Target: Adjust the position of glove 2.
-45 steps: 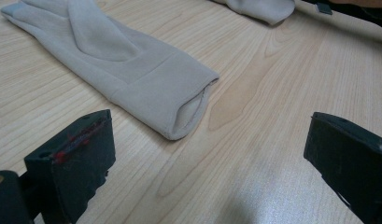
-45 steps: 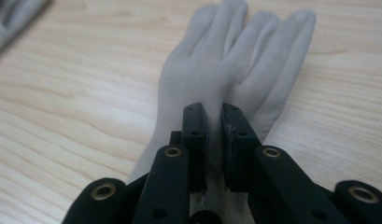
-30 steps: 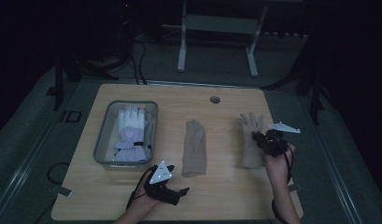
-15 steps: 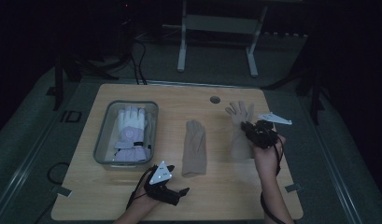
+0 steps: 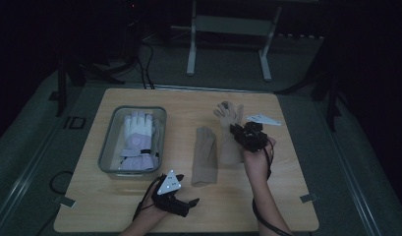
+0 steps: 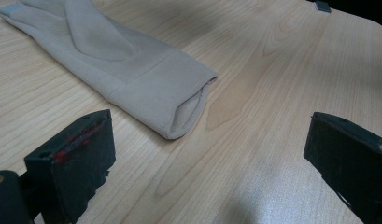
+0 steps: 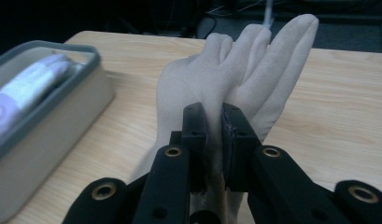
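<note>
Beige glove [image 7: 235,70] pinched in right tool [image 7: 214,135] — fingers beyond tips.

A clear bin [image 5: 108,147] with a grey rim stands near the left edge of the wooden surface [image 5: 287,196], holding a white and lilac glove [image 5: 137,140] that lies flat with its fingers toward the far edge. A small round grey disc [image 5: 226,103] sits close to the far edge.
</note>
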### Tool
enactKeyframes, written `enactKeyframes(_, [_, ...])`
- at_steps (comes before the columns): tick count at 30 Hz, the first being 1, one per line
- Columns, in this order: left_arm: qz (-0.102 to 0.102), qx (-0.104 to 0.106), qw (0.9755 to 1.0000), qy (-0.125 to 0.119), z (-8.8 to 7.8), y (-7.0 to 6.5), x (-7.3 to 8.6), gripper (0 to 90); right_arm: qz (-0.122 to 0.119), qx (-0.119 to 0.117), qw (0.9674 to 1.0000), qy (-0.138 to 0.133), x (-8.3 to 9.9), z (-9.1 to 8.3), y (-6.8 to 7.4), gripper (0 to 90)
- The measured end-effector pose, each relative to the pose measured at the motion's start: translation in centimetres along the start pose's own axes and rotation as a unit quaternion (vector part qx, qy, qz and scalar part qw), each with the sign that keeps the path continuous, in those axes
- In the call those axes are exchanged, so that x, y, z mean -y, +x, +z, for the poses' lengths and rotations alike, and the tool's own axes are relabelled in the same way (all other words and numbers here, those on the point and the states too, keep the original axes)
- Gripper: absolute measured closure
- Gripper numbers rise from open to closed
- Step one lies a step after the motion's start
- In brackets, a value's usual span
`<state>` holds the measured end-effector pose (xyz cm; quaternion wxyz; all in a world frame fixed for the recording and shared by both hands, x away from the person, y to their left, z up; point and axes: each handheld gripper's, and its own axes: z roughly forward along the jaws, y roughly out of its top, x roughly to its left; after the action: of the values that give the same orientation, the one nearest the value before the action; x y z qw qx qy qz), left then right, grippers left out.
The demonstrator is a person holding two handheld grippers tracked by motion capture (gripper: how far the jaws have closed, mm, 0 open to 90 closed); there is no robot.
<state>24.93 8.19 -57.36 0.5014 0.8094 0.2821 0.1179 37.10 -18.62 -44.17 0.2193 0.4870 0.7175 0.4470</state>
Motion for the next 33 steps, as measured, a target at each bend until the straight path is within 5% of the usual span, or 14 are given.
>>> enactKeyframes(11, [0.008,0.0,1.0,0.002,0.0,-0.3,0.0,2.4,0.016,-0.025,0.9995,0.006,0.0,2.6,3.8,81.3])
enactKeyframes(16, [0.012,0.0,0.9999,0.001,0.0,-0.4,0.0,2.4,0.018,-0.005,0.9998,0.008,0.1,3.6,5.0,81.3])
enactKeyframes(25, [0.015,0.001,0.9999,0.001,0.0,-0.4,0.0,2.4,0.042,0.002,0.9971,0.064,3.8,6.7,4.9,81.0])
enactKeyframes(33, [0.012,0.002,0.9999,0.002,0.0,-0.4,0.0,2.4,0.05,0.001,0.9945,0.092,6.2,7.5,5.2,79.0])
